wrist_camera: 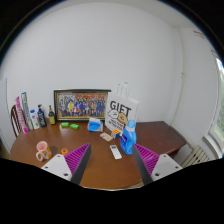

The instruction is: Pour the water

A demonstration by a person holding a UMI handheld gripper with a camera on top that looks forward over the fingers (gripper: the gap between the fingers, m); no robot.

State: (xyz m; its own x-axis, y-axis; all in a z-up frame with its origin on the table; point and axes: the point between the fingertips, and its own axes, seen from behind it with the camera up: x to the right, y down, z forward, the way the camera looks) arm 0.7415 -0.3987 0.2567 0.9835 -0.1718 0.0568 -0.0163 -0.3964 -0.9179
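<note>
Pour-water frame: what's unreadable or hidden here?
Gripper view only:
- Small dark bottles beside the framed group photo: too small to tell contents or caps.
- White GIET paper bag: hides the wall and table behind it.
- Blue plastic container: too small to see the lid or water level.
- Pink-padded fingers: open, nothing between them; their bases are cut off.

a brown wooden table (pixel 100 172) stands against a plain white wall (pixel 100 50). a framed picture (pixel 81 104) leans on the wall at the back of the table. daylight enters from a window (pixel 218 125) at the right side.
</note>
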